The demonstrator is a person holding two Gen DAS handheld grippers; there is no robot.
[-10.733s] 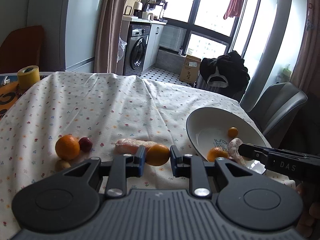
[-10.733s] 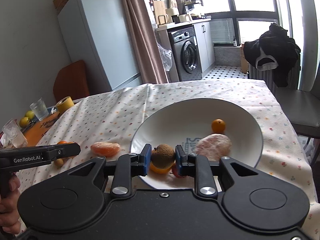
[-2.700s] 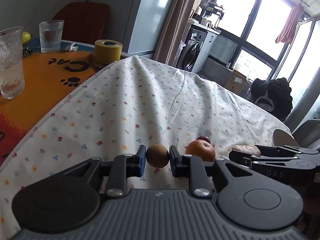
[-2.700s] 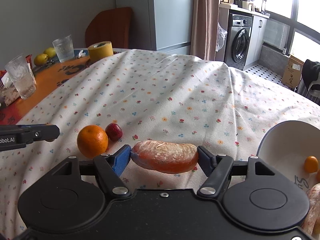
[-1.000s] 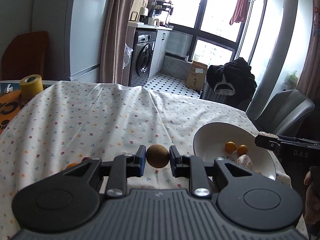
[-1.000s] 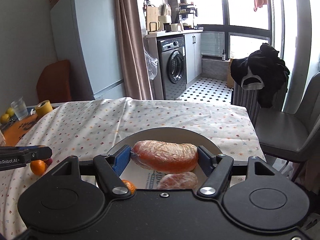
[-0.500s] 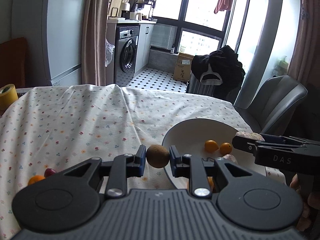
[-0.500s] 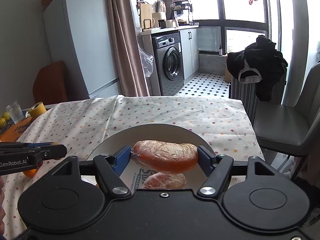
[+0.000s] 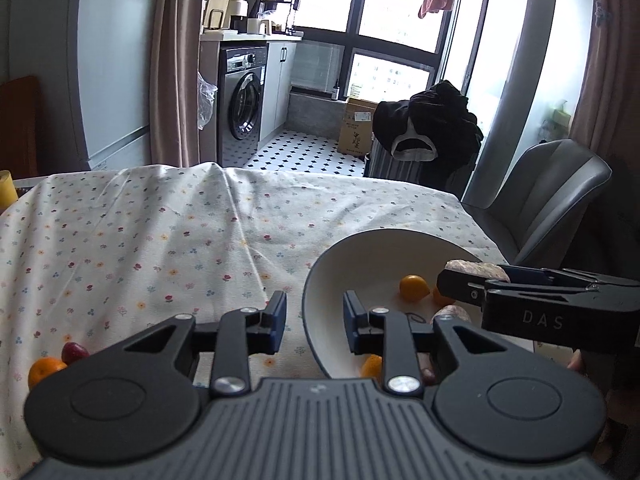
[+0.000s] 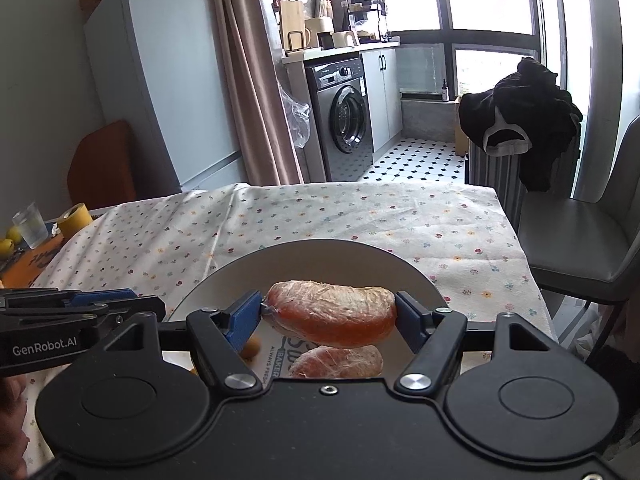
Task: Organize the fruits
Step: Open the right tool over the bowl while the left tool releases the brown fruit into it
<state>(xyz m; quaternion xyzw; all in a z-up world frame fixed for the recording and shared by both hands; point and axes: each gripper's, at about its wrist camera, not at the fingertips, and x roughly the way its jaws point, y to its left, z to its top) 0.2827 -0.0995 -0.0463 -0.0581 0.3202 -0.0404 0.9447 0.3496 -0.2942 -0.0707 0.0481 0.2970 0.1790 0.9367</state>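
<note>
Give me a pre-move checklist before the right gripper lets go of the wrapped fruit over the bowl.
1. Right gripper shut on the wrapped orange fruit: ok.
2. Fruit held above the white bowl, inside its rim: ok.
3. Landing spot free: not ok, another wrapped piece lies directly underneath.
4. Left gripper open and empty: ok.
5. Left gripper out of the drop path: cannot tell; it hangs at the bowl's near rim.
6. Fruit left on the tablecloth: not ok, an orange and a small red fruit lie there.
</note>
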